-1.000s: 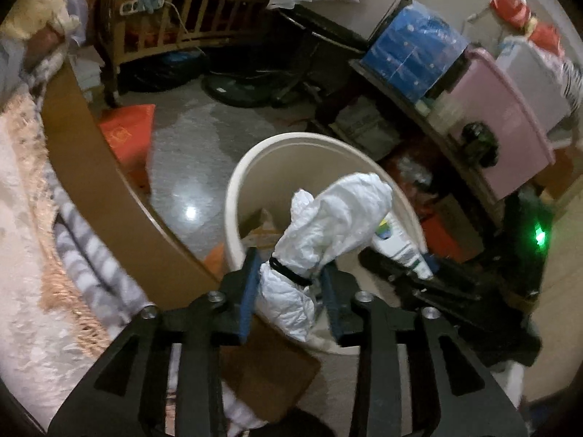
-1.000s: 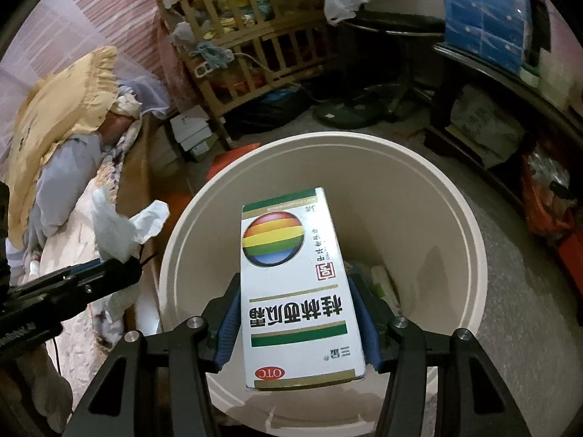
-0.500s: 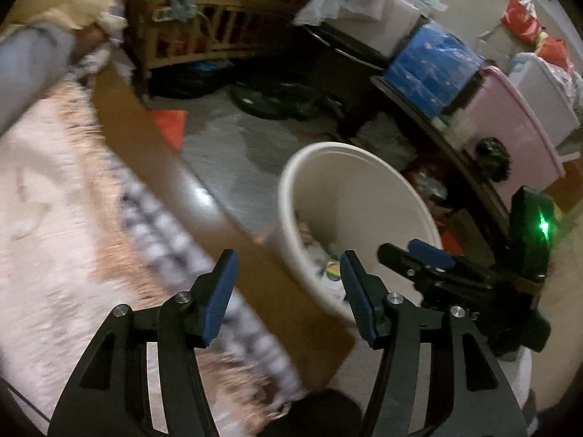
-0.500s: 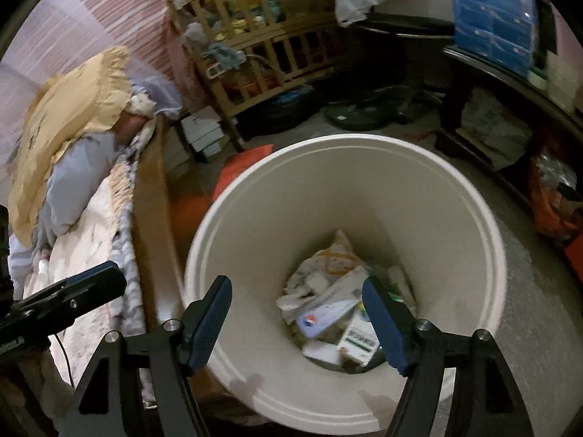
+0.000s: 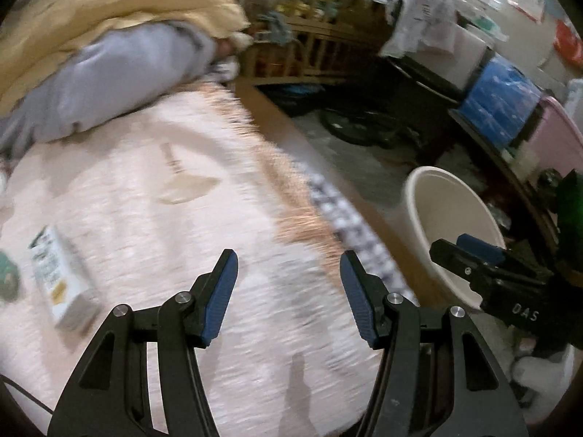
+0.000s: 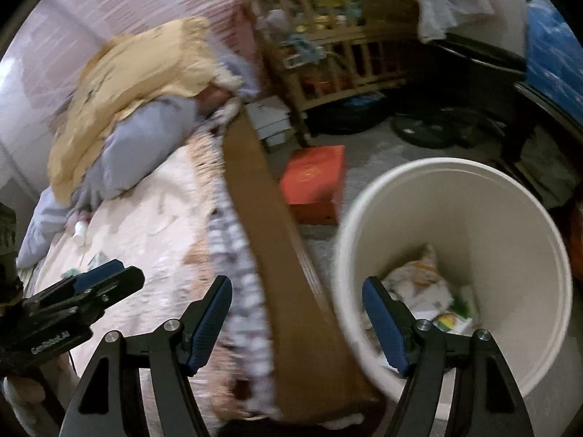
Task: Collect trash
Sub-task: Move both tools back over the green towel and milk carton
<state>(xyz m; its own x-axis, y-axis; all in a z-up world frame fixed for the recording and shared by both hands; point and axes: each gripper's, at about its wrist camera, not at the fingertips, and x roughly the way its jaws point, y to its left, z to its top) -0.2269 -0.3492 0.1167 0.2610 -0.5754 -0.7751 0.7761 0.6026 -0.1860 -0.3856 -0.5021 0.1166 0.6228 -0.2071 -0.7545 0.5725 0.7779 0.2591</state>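
My left gripper (image 5: 288,291) is open and empty above the pink bedspread (image 5: 175,225). A small white and green carton (image 5: 60,280) lies on the bed to its left. My right gripper (image 6: 297,318) is open and empty over the bed's wooden side rail (image 6: 269,240), next to the cream trash bucket (image 6: 524,211). Wrappers and a rainbow-printed box (image 6: 452,322) lie in the bucket's bottom. The bucket (image 5: 419,196) also shows at the right of the left wrist view, with the right gripper (image 5: 473,255) above its rim. The left gripper (image 6: 102,276) shows at the left of the right wrist view.
A yellow pillow (image 6: 138,73) and a grey pillow (image 5: 120,76) lie at the head of the bed. A red box (image 6: 315,182) sits on the floor between bed and bucket. A wooden crib (image 6: 342,47), blue packs (image 5: 499,98) and a pink bin (image 5: 554,138) crowd the far side.
Both grippers opened: the white wad and the rainbow box dropped into the bucket. Both grippers then swung left, the left over the bed, the right over the bed rail.
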